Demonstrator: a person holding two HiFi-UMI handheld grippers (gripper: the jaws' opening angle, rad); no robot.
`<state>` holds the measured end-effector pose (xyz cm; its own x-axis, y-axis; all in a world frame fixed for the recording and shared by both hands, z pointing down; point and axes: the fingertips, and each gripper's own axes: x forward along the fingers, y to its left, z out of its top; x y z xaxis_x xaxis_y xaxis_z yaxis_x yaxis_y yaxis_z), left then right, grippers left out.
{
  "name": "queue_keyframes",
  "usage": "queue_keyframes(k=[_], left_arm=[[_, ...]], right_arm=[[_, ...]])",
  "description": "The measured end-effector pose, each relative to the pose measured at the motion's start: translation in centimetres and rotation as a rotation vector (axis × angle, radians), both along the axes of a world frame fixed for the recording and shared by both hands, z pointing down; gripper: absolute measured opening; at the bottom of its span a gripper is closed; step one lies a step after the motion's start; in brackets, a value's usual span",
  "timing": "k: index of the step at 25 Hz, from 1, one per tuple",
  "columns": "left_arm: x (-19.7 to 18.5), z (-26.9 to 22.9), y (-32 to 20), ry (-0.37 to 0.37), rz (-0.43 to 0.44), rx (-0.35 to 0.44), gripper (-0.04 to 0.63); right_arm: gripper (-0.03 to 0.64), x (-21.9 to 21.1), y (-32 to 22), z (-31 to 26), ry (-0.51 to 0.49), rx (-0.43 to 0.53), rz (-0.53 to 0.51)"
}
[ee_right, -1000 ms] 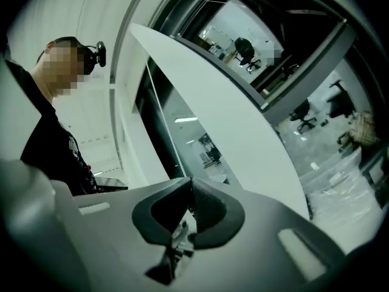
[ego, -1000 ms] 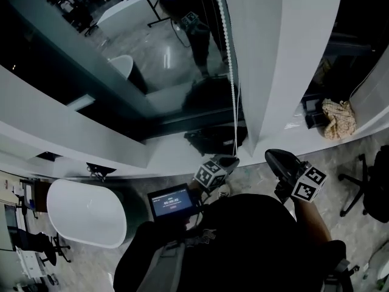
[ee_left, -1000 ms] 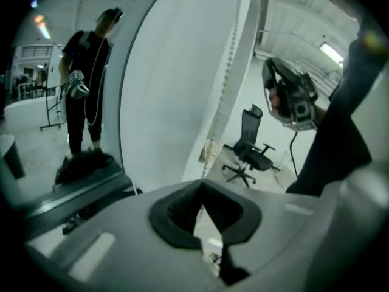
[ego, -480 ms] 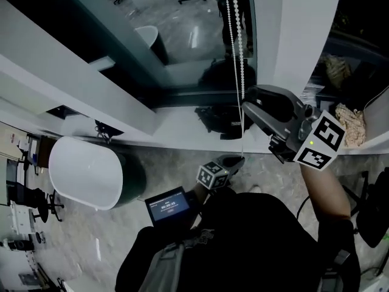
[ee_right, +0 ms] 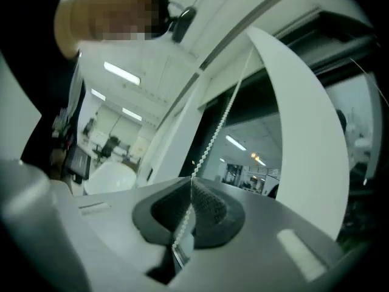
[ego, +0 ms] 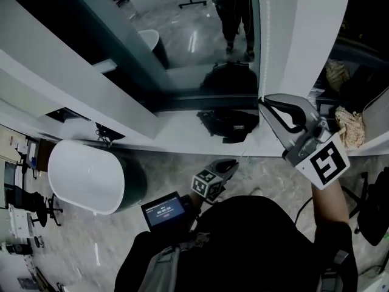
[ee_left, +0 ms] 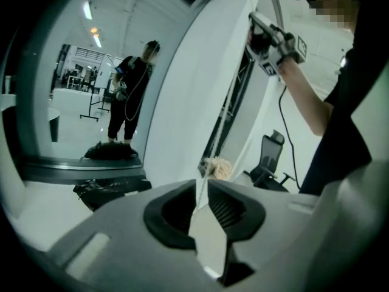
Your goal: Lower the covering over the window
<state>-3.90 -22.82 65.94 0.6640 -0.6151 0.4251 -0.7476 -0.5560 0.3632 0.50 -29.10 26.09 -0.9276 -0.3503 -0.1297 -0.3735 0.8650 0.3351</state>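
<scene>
A white bead chain hangs beside the window glass, along the white pillar. My right gripper is raised to sill height and is shut on this chain; the beads run between its pads. My left gripper sits lower, close to my body. Its jaws are opening, and the thin lower cord still passes through the narrow gap between them. The right gripper shows high up in the left gripper view. The window covering itself is not in view.
A black bag lies on the white sill. A crumpled cloth lies on the ledge at right, and an office chair stands below it. A white oval table is at left. A small screen hangs at my chest.
The right gripper rose from waist height to the bead chain, opened, then closed on it. The left gripper dropped a little and its jaws have begun to part.
</scene>
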Motion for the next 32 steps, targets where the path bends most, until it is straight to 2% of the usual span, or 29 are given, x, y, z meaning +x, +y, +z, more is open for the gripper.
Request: queue_keyframes(k=[2,4,6,8,10,11,14,19,21,24,27,30,32], left_arm=[[-3.0,-2.1,-0.1,0.078,-0.080,0.017,0.096],[-6.7,-4.8,-0.6,0.158,-0.170,0.055,0.115],[-9.5,-8.3,-1.2,0.224,-0.213,0.121,0.115],[-9.6,-13.1,-2.0,0.273,-0.167,0.214,0.115],[-7.3,-18.2,-2.5,0.299,-0.047,0.313,0.117],[-5.7,-20.7,-2.8,0.306,0.021,0.357,0.123],[-1.6,-27.2,-3.6,0.351,0.155,0.471,0.138],[1.4,-34.6,-5.1,0.592,0.227,0.539,0.140],[2.8,-37.3,-5.1,0.641,0.292,0.578,0.141],[3.9,-39.6,-5.1,0.672,0.333,0.614,0.133],[4.5,-40.2,-5.6,0.695,0.330,0.616,0.025],[5.0,-39.9,-5.7,0.709,0.328,0.609,0.017],[5.4,-39.7,-5.7,0.677,0.330,0.620,0.015]], right_arm=[[0.005,-0.9,-0.3,6.8,0.274,0.044,0.102],[0.005,-1.6,-0.4,16.5,0.501,-0.022,0.136],[0.003,-1.9,1.4,28.1,0.698,-0.198,0.093],[0.003,-2.1,4.8,37.3,0.819,-0.385,0.036],[0.003,-3.0,7.1,40.5,0.789,-0.522,0.031],[0.003,-3.6,7.5,40.7,0.762,-0.555,0.041],[0.003,-5.1,7.7,40.3,0.740,-0.575,0.049],[0.003,-4.8,8.2,40.8,0.743,-0.581,0.092],[0.003,-4.1,8.0,40.8,0.731,-0.593,0.125],[0.003,-3.5,8.1,40.7,0.719,-0.610,0.156],[0.003,-3.4,8.3,40.4,0.711,-0.608,0.160],[0.003,-3.6,9.1,40.3,0.695,-0.613,0.155],[0.003,-3.4,9.5,40.4,0.698,-0.619,0.149]])
